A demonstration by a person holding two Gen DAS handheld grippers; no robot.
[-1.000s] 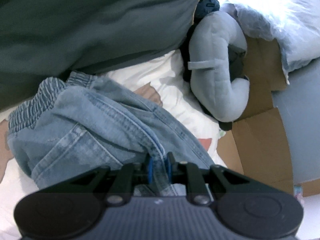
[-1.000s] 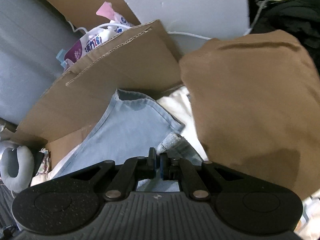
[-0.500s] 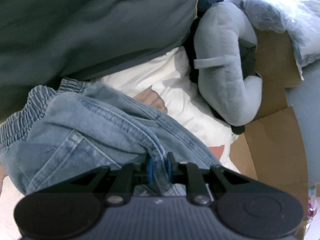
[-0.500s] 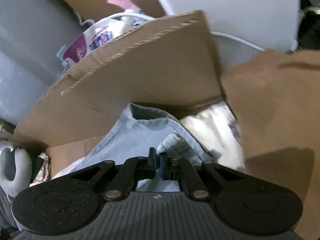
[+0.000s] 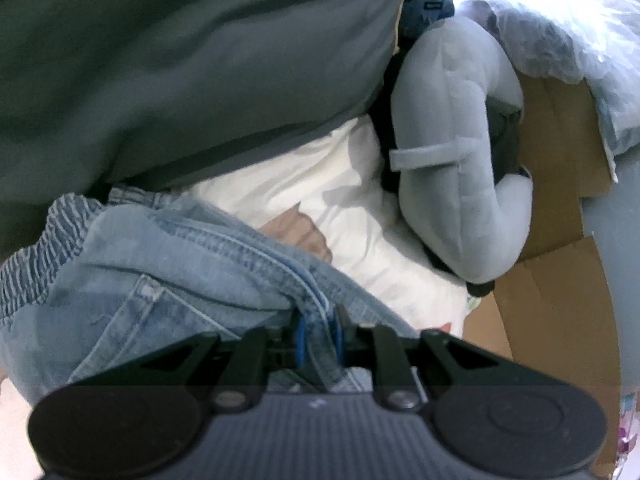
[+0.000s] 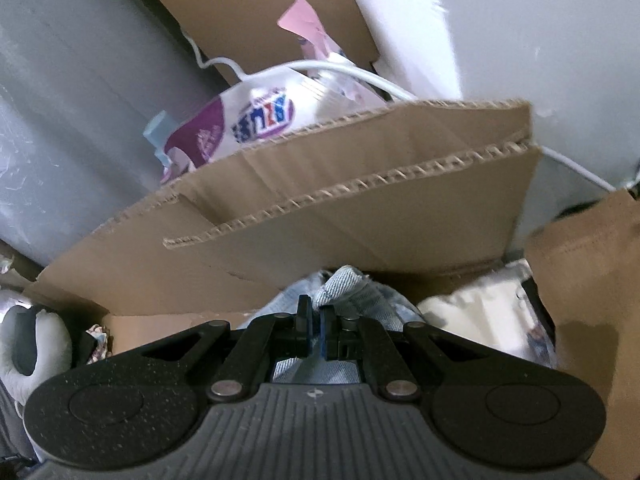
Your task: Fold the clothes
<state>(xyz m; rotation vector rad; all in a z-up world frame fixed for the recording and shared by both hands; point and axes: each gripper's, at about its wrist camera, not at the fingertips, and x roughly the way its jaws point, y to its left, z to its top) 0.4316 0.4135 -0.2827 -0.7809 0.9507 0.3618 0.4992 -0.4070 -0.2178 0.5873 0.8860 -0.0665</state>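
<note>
The left claw (image 5: pixel 319 326) is clenched on a bunched seam of the light-blue jeans (image 5: pixel 168 276); denim fills the narrow gap between its blue pads. The jeans lie heaped on a white sheet (image 5: pixel 320 184) at the lower left of the left wrist view, their gathered elastic waistband (image 5: pixel 28 256) at the far left edge. A dark grey-green quilt (image 5: pixel 180 60) hangs over the upper left, its lower edge just above the waistband, so little room stays open on that side. To the right, a grey neck pillow (image 5: pixel 452 152) stands close beside the sheet, with brown cardboard (image 5: pixel 560 208) behind it. The open strip of sheet runs between the jeans and the pillow.

The right claw (image 6: pixel 316 330) is clenched on a fold of the same jeans (image 6: pixel 352 300) near a frayed hem edge that pokes up just past its tips. Directly ahead, a corrugated cardboard flap (image 6: pixel 360 208) crosses the view, its lower edge right at the denim. A purple-and-white packet (image 6: pixel 240 120) and a white cable (image 6: pixel 360 76) sit behind the flap. A brown cloth (image 6: pixel 592 300) crowds the right edge, with cream fabric (image 6: pixel 472 312) between it and the jeans.
</note>
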